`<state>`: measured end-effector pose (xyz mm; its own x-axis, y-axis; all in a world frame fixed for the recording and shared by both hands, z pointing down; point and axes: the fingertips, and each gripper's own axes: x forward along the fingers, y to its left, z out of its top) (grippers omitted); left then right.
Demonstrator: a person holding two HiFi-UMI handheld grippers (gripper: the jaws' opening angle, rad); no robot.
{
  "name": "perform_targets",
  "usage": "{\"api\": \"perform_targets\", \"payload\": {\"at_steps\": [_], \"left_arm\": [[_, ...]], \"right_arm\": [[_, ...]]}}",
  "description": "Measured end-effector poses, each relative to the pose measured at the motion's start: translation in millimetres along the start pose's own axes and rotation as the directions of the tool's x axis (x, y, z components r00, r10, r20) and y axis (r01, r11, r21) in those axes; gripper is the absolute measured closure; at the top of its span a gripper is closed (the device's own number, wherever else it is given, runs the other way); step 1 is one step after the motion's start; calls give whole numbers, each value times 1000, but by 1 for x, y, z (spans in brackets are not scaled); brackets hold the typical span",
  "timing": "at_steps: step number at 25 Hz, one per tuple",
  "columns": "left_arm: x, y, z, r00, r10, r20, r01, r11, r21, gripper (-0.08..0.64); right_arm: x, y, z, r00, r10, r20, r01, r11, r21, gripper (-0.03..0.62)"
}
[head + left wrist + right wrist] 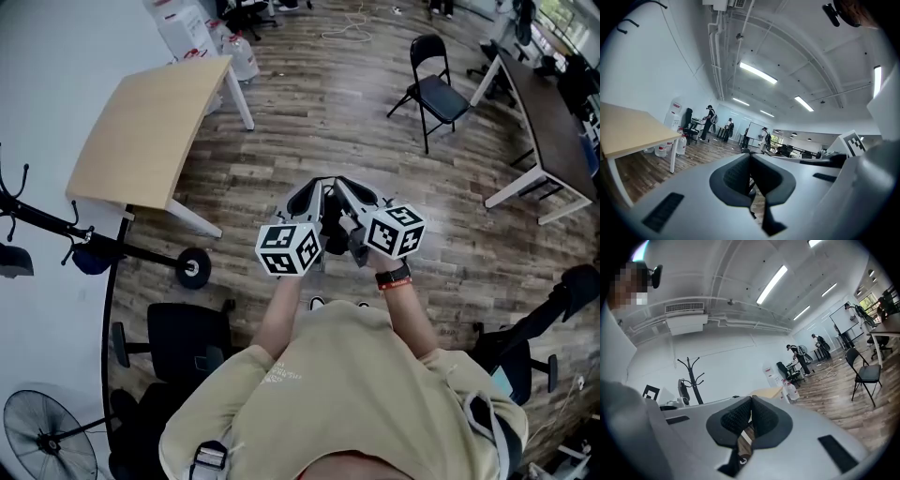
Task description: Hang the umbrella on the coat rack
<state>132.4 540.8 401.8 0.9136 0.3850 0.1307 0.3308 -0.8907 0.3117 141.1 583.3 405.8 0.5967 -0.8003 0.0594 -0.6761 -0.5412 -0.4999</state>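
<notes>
A dark blue bundle (91, 259), possibly the folded umbrella though too small to tell, is hanging low against the pole of the black coat rack (56, 225), just under one of its side hooks. In the right gripper view the coat rack (695, 380) is standing upright against the white wall, with a greyish thing (683, 391) hanging just beside its pole.

Well apart from the coat rack, on the side of its round base, the person is holding both tools side by side in front of the chest. The left hand-held gripper (314, 192) is showing its jaws pressed together with nothing between them, and the right hand-held gripper (354, 192) is likewise closed on nothing. Their marker cubes are sitting nearly touching, and a dark watch (394, 277) is circling the right wrist.

A light wooden surface (150, 122) is standing just beyond the coat rack, its top bare. A black office chair (187, 342) is standing near the rack's base, and a floor fan (47, 445) is standing on the near side of the rack, by the wall. Far across the plank floor (309, 122) from the coat rack, a black folding chair (433, 89) is standing beside a long dark table (548, 112).
</notes>
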Motion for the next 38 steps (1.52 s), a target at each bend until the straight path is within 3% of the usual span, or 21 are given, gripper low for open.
{"api": "perform_targets", "payload": {"at_steps": [13, 18, 22, 28, 35, 38], "left_arm": [[-37, 101, 10, 987, 155, 46, -154, 988, -33, 537], [-76, 153, 17, 962, 258, 85, -254, 966, -56, 537], [-134, 238, 27, 936, 333, 113, -323, 942, -95, 537], [-184, 343, 52, 864, 483, 143, -451, 868, -207, 537], [-222, 430, 84, 744, 650, 156, -605, 753, -258, 537], [-241, 462, 90, 680, 717, 157, -666, 692, -278, 537]], "right_arm": [[93, 44, -38, 991, 116, -71, -118, 993, -18, 574], [139, 87, -65, 967, 223, -125, -228, 973, -30, 574], [212, 151, -106, 939, 288, -185, -301, 953, -41, 574], [314, 218, -138, 860, 410, -305, -437, 899, -25, 574], [406, 279, -159, 733, 548, -403, -583, 811, 44, 574], [436, 304, -172, 667, 596, -446, -637, 768, 74, 574]]}}
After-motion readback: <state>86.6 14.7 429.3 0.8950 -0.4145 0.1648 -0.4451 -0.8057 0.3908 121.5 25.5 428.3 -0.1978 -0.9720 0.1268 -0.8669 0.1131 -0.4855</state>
